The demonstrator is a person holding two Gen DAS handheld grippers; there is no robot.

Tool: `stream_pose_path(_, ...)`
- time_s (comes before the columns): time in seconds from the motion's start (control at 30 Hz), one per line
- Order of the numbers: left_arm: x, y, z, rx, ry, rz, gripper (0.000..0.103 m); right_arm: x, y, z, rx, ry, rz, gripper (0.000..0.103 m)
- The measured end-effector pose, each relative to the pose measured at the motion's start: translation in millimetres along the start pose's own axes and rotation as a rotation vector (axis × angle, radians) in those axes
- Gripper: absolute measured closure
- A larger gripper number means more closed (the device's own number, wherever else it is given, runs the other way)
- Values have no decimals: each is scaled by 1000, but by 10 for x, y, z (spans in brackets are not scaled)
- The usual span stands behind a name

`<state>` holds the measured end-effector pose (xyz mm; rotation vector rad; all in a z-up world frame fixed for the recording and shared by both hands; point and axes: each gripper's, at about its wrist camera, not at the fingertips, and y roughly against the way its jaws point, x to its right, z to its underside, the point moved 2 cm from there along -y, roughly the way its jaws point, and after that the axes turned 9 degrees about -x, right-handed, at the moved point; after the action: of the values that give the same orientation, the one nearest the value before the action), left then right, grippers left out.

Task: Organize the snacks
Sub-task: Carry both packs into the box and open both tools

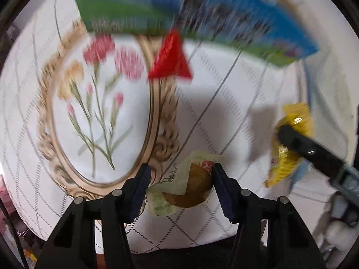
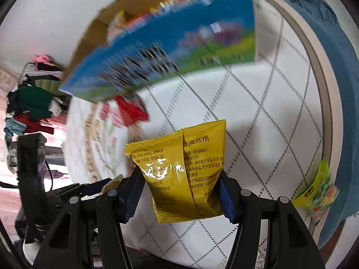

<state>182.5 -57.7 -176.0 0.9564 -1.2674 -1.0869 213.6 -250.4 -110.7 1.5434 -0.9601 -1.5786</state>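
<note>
Snacks lie across your flowered table [image 1: 224, 116]: a wrapped brown cake [image 1: 193, 186] sits between your left gripper [image 1: 179, 188], its jaws spread and not pressing it, a red packet [image 1: 170, 60] below the blue box [image 1: 224, 6], and your right gripper [image 2: 179, 192] clamps the yellow packet [image 2: 179, 168].

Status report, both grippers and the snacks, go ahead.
Left gripper around a wrapped brown pastry, grip unclear. Right gripper shut on the yellow packet. Red packet loose by the blue box. Nothing blocking.
</note>
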Motion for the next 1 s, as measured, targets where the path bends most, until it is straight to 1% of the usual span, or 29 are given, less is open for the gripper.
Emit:
stream_pose_path(0.03,18,131,-39,21,-7,11,49,-50,89,-39,16,10,-11,41)
stream_pose_path(0.07,38,347,-107,64,-8,27,49,-110,200,-92,37,23,-23,41)
stream_pose_path(0.13,80,570,-174,109,-20,40,49,-218,398,-212,77,46,-41,41)
stream_pose_path(0.2,97,912,-412,175,-25,46,49,-340,621,-401,121,73,-60,41)
stream_pose_path(0.27,137,1108,-596,218,-38,20,49,-433,780,-595,160,97,-60,41)
stream_pose_path(0.3,131,1241,-765,248,-47,-6,49,-478,845,-707,177,111,-48,41)
stream_pose_path(0.37,148,1385,-1126,271,-52,-67,49,-564,934,-978,213,136,-16,41)
stream_pose_path(0.4,97,1451,-1333,277,-53,-92,49,-603,946,-1140,219,146,0,41)
stream_pose_path(0.47,-13,1474,-1621,270,-47,-146,49,-666,918,-1413,222,156,30,41)
stream_pose_path(0.5,-34,1481,-1724,263,-44,-164,49,-699,877,-1582,213,162,48,41)
stream_pose_path(0.53,-33,1465,-1778,254,-41,-184,49,-710,860,-1679,208,161,56,41)
stream_pose_path(0.6,-97,1362,-2040,236,-31,-233,49,-753,775,-1947,193,158,78,41)
stream_pose_path(0.7,-233,1245,-2297,204,-18,-303,49,-789,653,-2240,173,151,94,41)
stream_pose_path(0.83,-294,1157,-2497,169,-19,-353,48,-752,492,-2565,148,119,126,39)
stream_pose_path(0.87,-306,1143,-2527,165,-13,-355,48,-712,406,-2664,117,100,128,32)
stream_pose_path(0.9,-322,1114,-2559,158,-6,-350,48,-684,354,-2707,97,87,124,14)
stream_pose_path(0.93,-329,1104,-2570,153,1,-345,46,-645,297,-2743,75,71,116,6)
stream_pose_path(0.97,-341,1083,-2583,144,12,-337,35,-598,244,-2777,59,60,116,3)
stream_pose_path(1.0,-347,1067,-2593,137,21,-324,27,-557,201,-2808,47,51,133,3)
